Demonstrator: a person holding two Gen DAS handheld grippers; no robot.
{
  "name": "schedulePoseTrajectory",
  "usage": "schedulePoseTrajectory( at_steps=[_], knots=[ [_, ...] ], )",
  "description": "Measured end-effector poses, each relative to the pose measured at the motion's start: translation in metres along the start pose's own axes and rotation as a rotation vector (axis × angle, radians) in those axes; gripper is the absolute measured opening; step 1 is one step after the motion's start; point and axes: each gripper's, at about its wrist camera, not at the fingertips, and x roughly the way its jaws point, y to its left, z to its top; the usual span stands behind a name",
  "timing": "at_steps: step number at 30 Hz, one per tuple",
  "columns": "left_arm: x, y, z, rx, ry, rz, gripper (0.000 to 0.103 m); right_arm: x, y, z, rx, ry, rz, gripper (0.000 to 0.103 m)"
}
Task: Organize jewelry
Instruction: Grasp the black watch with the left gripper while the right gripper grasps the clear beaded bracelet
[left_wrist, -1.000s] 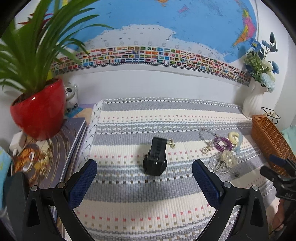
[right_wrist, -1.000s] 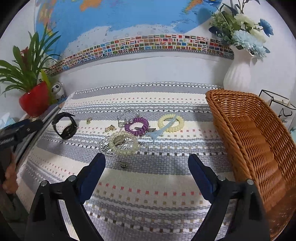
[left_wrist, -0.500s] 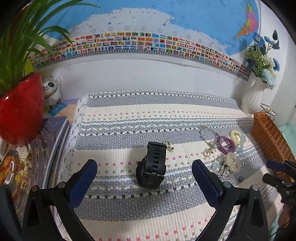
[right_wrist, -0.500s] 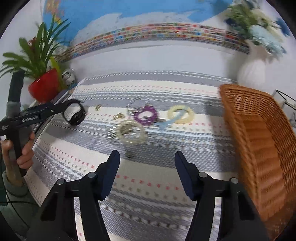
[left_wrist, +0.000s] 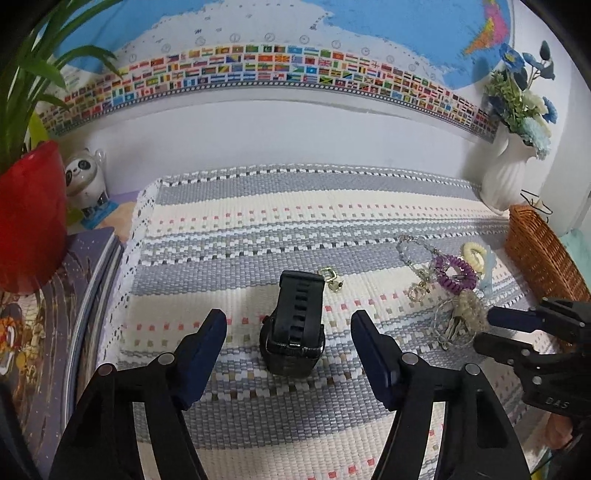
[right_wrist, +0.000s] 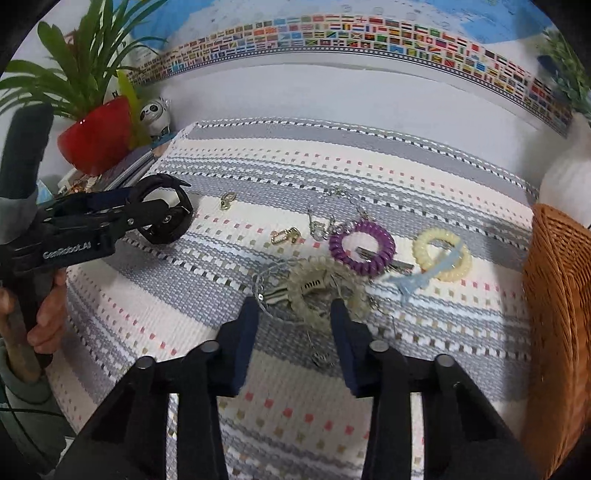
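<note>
Jaws on your left gripper (left_wrist: 288, 332) have narrowed but remain open, flanking the black watch (left_wrist: 295, 325) without touching it. Your right gripper (right_wrist: 293, 325) has closed in too, open around the pale beaded bracelet (right_wrist: 325, 291) on the striped mat (right_wrist: 406, 177); both grasps look imminent, basket (right_wrist: 554, 295) waiting rightward.

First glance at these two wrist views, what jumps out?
The black watch stands on the striped mat, right between the open fingers of the left gripper. To its right lies a tangle of jewelry, with a purple coil bracelet and a pale beaded bracelet that the open right gripper is nosing into. A wicker basket sits at the mat's right edge.
</note>
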Motion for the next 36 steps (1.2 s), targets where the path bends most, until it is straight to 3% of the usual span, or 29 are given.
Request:
schedulePoseTrajectory(
  at_steps=[9, 10, 12, 13, 14, 20, 36],
  knots=[
    [0.002, -0.003, 0.0, 0.016, 0.009, -0.007, 0.07, 0.015, 0.0, 0.002, -0.025, 0.015, -0.043, 0.03],
    [0.003, -0.003, 0.0, 0.014, 0.01, -0.007, 0.066, 0.016, 0.0, 0.003, -0.029, 0.015, -0.05, 0.026],
    [0.004, -0.002, 0.0, 0.01, 0.017, -0.003, 0.047, 0.017, 0.002, 0.002, -0.043, 0.015, -0.067, 0.019],
    [0.006, -0.001, 0.0, 0.006, 0.023, -0.006, 0.032, 0.017, 0.003, 0.001, -0.049, 0.014, -0.071, 0.014],
    [0.008, 0.0, 0.0, -0.002, 0.035, -0.011, 0.025, 0.017, 0.004, 0.0, -0.055, 0.012, -0.078, 0.013],
    [0.007, 0.001, -0.002, -0.004, 0.028, -0.021, 0.025, 0.009, 0.009, -0.004, -0.071, -0.025, -0.088, 0.012],
    [-0.011, -0.007, -0.001, 0.024, -0.036, -0.054, 0.025, -0.037, -0.013, -0.007, 0.029, -0.099, -0.015, 0.012]
  ],
)
